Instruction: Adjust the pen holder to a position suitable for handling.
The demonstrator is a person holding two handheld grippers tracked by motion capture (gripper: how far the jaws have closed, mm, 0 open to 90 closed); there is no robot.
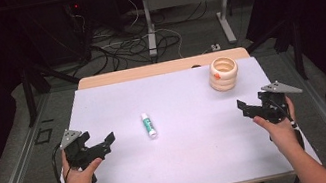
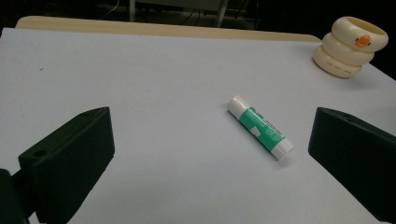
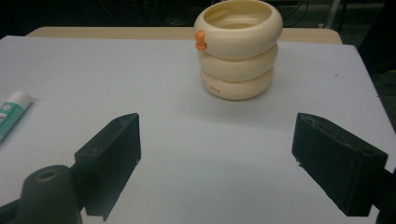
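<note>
1. Glue stick lies flat on the pale sheet near the middle of the table, between the two grippers and touching neither.
2. Its body is green with a white cap at each end; a white patch and white print run along the green label, too small to read.
3. Left gripper, held in the left hand, stands with jaws wide apart and empty; in the left gripper view the stick lies ahead, nearer the right-hand jaw.
4. Right gripper, in the right hand, is likewise spread with nothing between the jaws.
5. Cream ringed cup with an orange duck bill stands upright at the far right; small brownish lettering on its lowest ring is illegible.
</note>
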